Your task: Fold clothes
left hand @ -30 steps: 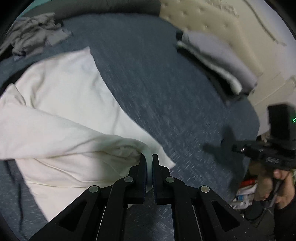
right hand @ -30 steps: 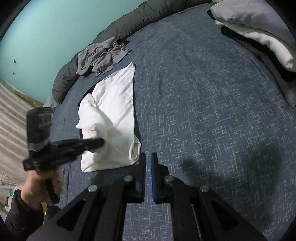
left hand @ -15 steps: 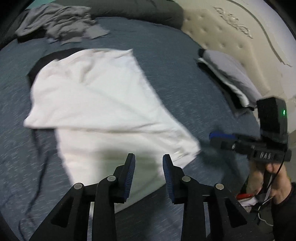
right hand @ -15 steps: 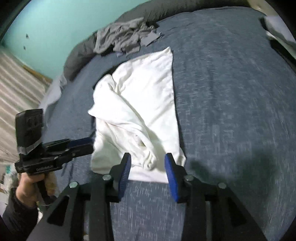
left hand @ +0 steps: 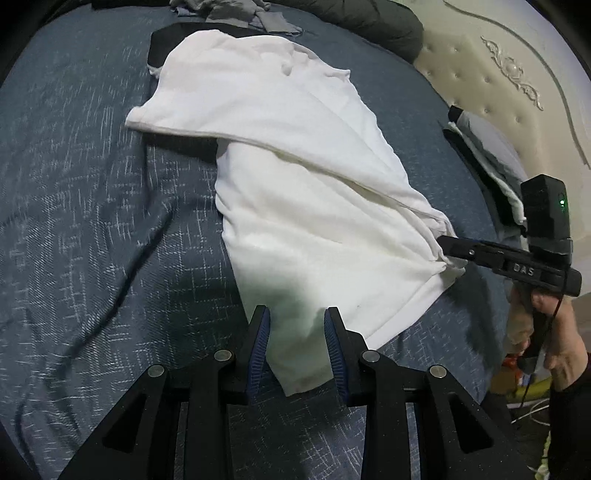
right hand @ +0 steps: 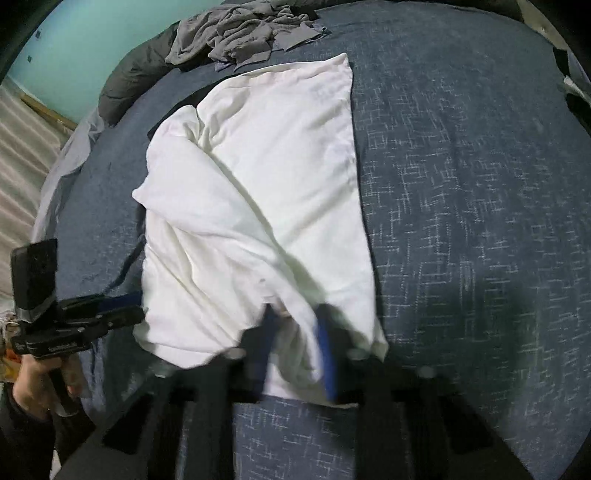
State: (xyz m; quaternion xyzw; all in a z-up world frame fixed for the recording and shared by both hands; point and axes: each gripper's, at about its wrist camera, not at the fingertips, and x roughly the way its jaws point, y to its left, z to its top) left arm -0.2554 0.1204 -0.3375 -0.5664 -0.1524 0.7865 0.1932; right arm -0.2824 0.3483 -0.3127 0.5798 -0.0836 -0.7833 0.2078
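The white garment (left hand: 295,177) lies partly folded on my blue-grey bedspread (left hand: 92,221), one side flap turned over its middle. Its long axis runs from the near hem, just before me, away toward the far side of the bed, where a heap of grey clothes (right hand: 240,33) is bunched against a dark bolster (left hand: 369,22). A black cloth (left hand: 166,37) shows under the garment's far end.

My left gripper (left hand: 296,332) has its jaws spread, blue pads (left hand: 258,343) apart, straddling the near hem without closing on it; the hem corner lies between the fingers. My right gripper (right hand: 295,350) is blurred in its own view, yet its fingers stand apart with a bunched fold of the garment's near right corner between them; from the left view its tip (left hand: 448,245) meets that fold at the garment's right edge. I cannot tell whether it bears on the cloth.

To the right, folded linen (left hand: 491,162) is stacked before a tufted cream headboard (left hand: 480,74). My right hand (left hand: 550,332) grips its handle.
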